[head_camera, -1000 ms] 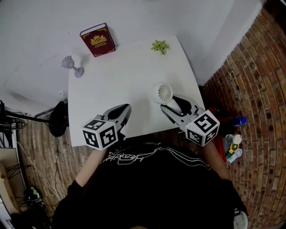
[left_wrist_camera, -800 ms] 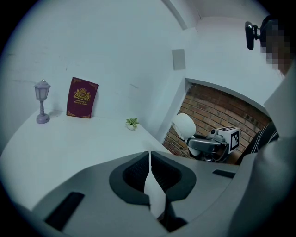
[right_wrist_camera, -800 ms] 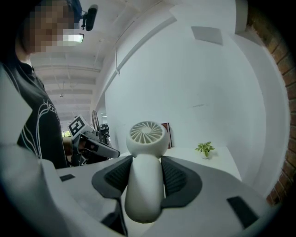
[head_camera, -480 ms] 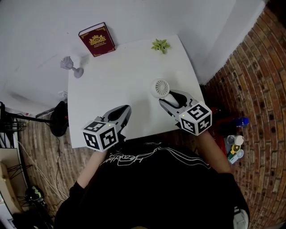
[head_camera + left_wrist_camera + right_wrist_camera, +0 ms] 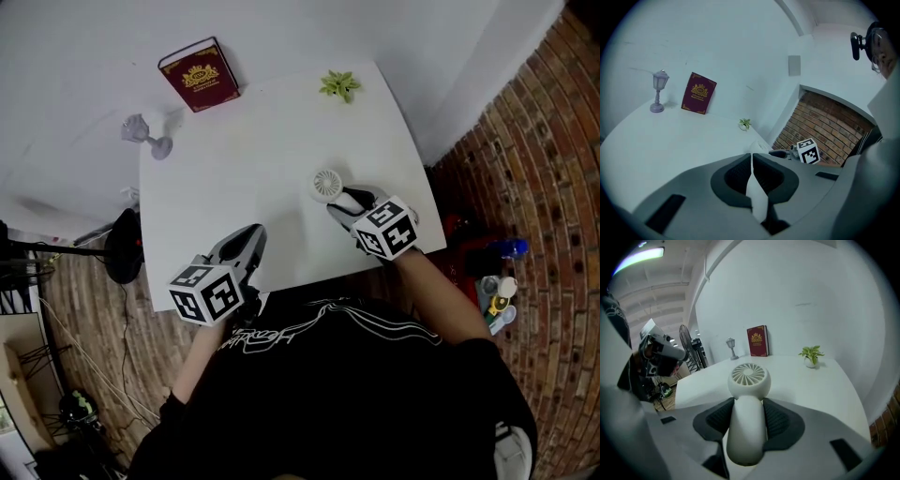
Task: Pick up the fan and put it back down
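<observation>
Over the smooth white table's (image 5: 253, 159) right front, the right gripper (image 5: 345, 202) clamps the fan (image 5: 326, 185) by its rounded matte-white handle; the round head has radial grille slats. Left gripper (image 5: 248, 239) jaws pressed together, empty, dark ribbed pads. Versus a second ago: fan and right gripper sit lower, nudged left in head view.

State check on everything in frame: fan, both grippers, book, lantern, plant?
fan: gripped by its handle, blades not spinning; contact with table unclear
right gripper: shut on the fan handle
left gripper: shut, empty
book: closed, standing against the wall
lantern: upright, appears unlit
plant: upright in its pot
</observation>
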{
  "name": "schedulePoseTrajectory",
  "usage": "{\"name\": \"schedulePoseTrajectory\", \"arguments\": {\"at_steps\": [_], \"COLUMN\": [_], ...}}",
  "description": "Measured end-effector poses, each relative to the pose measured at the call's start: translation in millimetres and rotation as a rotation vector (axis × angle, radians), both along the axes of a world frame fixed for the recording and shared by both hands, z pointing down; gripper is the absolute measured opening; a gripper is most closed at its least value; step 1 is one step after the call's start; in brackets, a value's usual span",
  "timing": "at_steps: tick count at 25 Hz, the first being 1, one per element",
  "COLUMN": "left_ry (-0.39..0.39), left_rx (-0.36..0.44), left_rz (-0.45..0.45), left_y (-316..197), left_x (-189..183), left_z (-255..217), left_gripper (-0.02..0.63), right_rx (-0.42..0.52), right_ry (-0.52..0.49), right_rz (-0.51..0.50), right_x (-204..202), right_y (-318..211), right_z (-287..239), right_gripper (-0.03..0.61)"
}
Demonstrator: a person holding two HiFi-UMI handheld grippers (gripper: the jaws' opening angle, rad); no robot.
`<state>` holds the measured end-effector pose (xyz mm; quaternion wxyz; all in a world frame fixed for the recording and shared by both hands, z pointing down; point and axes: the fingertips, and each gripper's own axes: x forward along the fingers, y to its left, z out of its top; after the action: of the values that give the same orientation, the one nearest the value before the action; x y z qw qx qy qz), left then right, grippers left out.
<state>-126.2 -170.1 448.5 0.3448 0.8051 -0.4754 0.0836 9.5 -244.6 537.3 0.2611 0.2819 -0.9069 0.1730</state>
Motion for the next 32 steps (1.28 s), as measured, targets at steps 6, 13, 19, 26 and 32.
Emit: {"name": "schedulePoseTrajectory", "arguments": {"at_steps": [6, 13, 19, 26, 32], "left_ry": [0.013, 0.016, 0.009, -0.001, 0.024], "left_rx": [-0.002, 0.002, -0.020, -0.034, -0.031], "left_rz": [-0.051, -0.065, -0.061, -0.054, -0.050], "left_y": [5, 5, 6, 5, 6], "left_x": [-23, -30, -33, -36, -36], "left_z": [5, 2, 0, -2, 1], "left_gripper": [0.038, 0.038, 0.038, 0.038, 0.038], "right_rx": [-0.016, -0.023, -0.021, 0.002, 0.024], "right_ry": [0.112, 0.207, 0.234, 0.250, 0.148], "right_rz": [-0.037, -0.072, -0.078, -0.076, -0.049], "right_x": [-10, -11, -13, -9, -7], "right_y": [-1, -1, 0, -1, 1], "right_z": [29, 50, 53, 52, 27], "right_gripper": [0.193, 0.195, 0.196, 0.255, 0.370]}}
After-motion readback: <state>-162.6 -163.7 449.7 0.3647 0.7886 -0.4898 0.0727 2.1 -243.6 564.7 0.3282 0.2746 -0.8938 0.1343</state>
